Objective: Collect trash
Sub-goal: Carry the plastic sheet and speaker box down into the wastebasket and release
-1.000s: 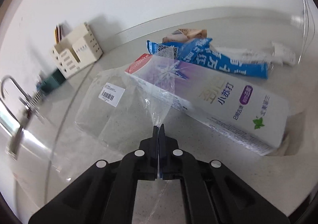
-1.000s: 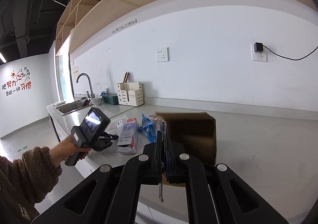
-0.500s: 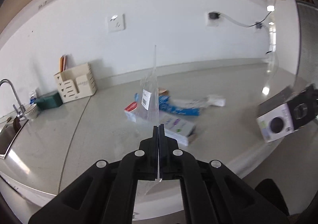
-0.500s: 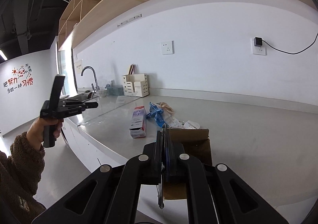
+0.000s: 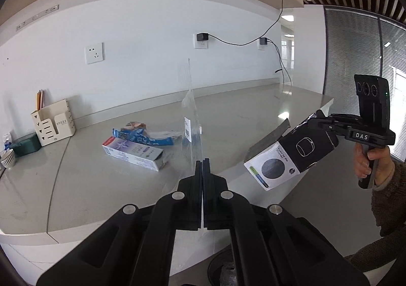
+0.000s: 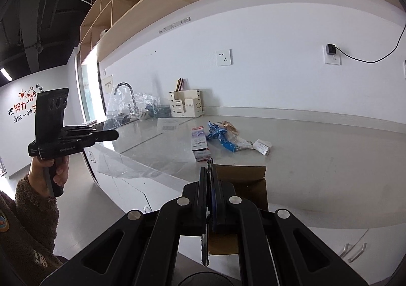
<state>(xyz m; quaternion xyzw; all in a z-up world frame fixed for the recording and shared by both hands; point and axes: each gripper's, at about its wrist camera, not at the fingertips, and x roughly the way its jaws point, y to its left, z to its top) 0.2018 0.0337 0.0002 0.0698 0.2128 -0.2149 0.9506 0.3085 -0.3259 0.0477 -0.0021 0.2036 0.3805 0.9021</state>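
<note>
Though nearly invisible, clear plastic bag (image 5: 190, 118), barcode-stickered

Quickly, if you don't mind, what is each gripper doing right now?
Left gripper: shut on the clear plastic bag.
Right gripper: shut on the flap of the cardboard box.

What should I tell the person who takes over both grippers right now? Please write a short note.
Left gripper: shut on a clear plastic bag, lifted off the counter.
Right gripper: shut on the flap of a cardboard box, held at the counter's edge.
Left on the counter: toothpaste box, blue wrapper, crumpled wrappers, small white packet.
No bin is in view.
</note>
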